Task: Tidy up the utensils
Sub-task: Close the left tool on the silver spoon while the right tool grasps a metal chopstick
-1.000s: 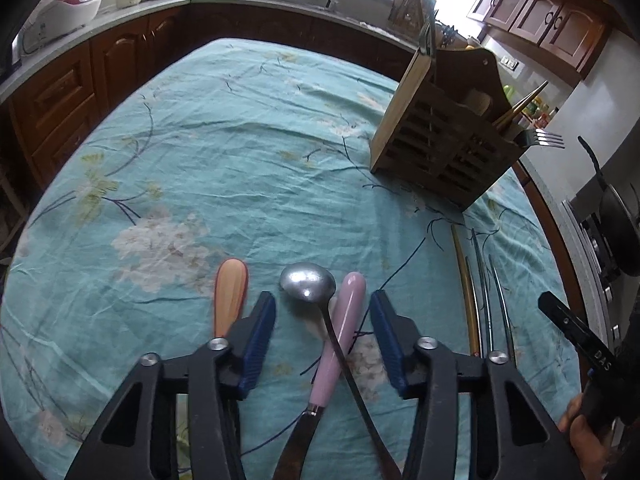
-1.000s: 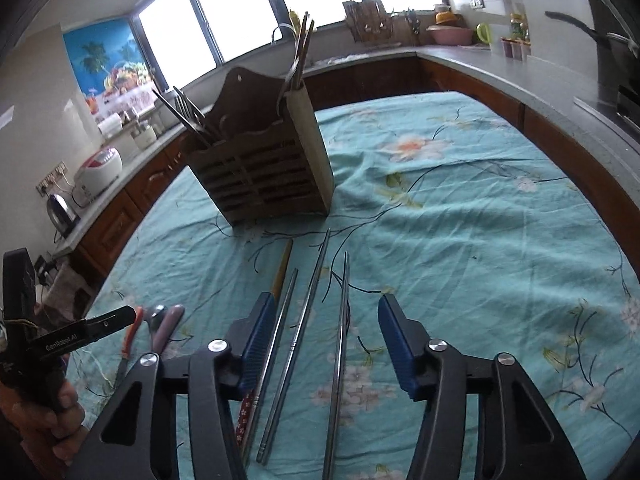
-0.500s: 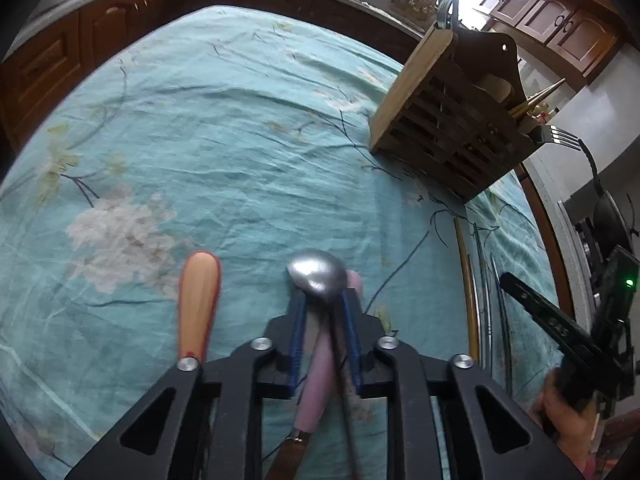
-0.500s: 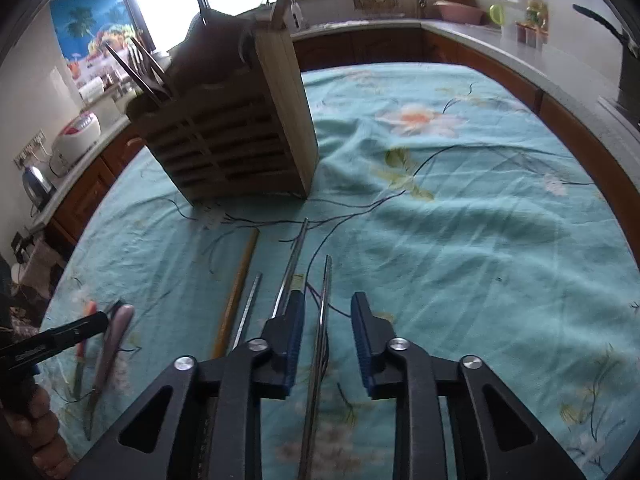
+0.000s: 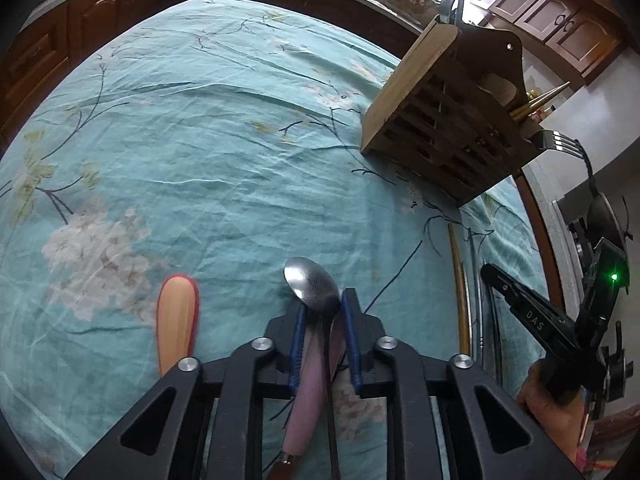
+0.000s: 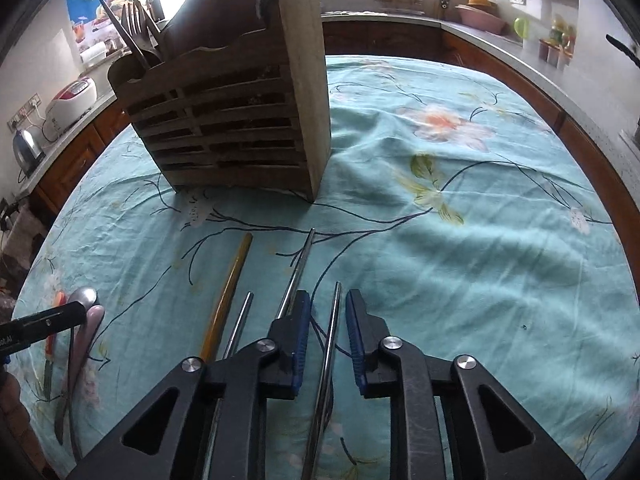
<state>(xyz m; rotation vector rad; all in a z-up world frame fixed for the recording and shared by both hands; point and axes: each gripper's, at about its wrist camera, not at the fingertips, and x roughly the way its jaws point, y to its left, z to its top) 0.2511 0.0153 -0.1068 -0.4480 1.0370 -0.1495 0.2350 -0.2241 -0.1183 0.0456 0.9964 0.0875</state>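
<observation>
My left gripper (image 5: 325, 304) points down at the teal tablecloth, its jaws closing. Its blue pads press on the steel spoon's (image 5: 312, 286) stem and the pink-handled knife (image 5: 310, 400) beside it; the spoon's bowl pokes out ahead of the pads. An orange-handled knife (image 5: 178, 316) lies loose to the left. My right gripper (image 6: 327, 300) is shut on a metal chopstick (image 6: 334, 320) that runs between its pads. Two more metal chopsticks (image 6: 296, 272) and a yellow wooden chopstick (image 6: 228, 296) lie just left of it. The wooden utensil holder (image 6: 240, 120) stands upright beyond them.
The holder (image 5: 448, 120) has forks (image 5: 560, 144) and other utensils sticking out. A floral tablecloth (image 6: 440, 280) covers the round table. Wooden cabinets and counters ring it, with a rice cooker (image 6: 70, 98) and kettle (image 6: 26, 150). A dark pan (image 5: 604, 216) sits at the right.
Both grippers came down and forward and shut from wide open: the left around the spoon stem and pink handle, the right around one metal chopstick.
</observation>
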